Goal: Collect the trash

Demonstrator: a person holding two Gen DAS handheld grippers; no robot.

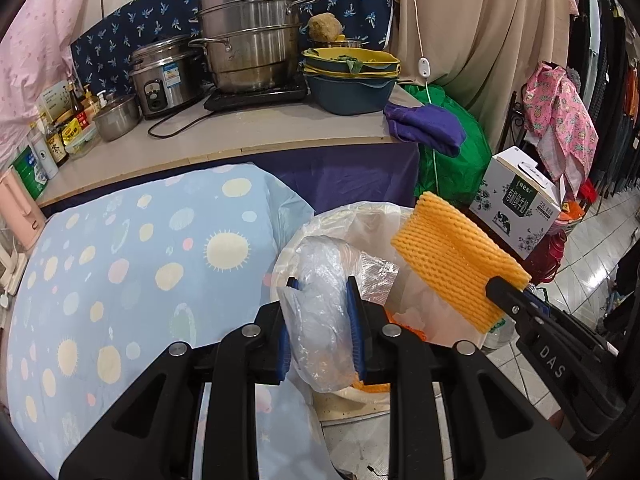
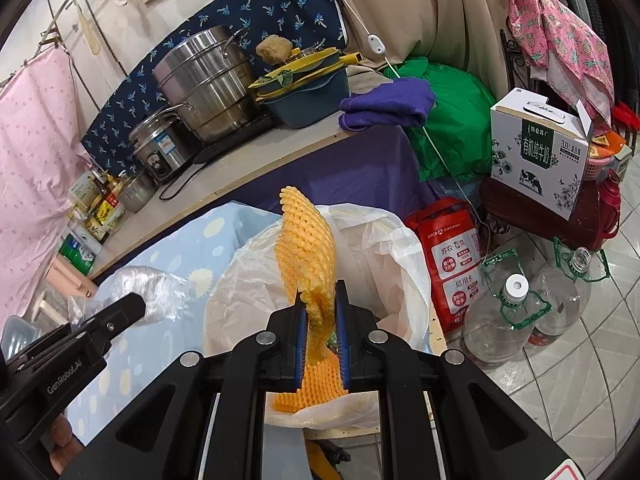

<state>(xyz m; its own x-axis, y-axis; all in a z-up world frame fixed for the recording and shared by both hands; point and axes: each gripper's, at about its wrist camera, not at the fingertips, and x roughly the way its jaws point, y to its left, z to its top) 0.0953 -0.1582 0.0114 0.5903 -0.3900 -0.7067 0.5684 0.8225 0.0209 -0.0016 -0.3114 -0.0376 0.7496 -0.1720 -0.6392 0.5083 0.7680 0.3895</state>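
My left gripper (image 1: pixel 321 282) is shut on a crumpled clear plastic bag (image 1: pixel 320 316), held above the near rim of a trash bin lined with a pale plastic liner (image 1: pixel 360 224). My right gripper (image 2: pixel 320 286) is shut on an orange foam fruit net (image 2: pixel 306 240), which stands up over the bin liner (image 2: pixel 384 248). In the left wrist view the foam net (image 1: pixel 456 256) hangs over the bin's right side, pinched by the right gripper (image 1: pixel 498 286). In the right wrist view the left gripper (image 2: pixel 134 304) and its clear bag (image 2: pixel 160 292) sit at the left, over the table.
A table with a light blue dotted cloth (image 1: pixel 120 264) lies left of the bin. Behind it a counter (image 1: pixel 240 140) carries steel pots, a rice cooker and basins. A milk carton box (image 2: pixel 540 152), a red bag (image 2: pixel 452 260) and large clear bottles (image 2: pixel 504 320) crowd the tiled floor at right.
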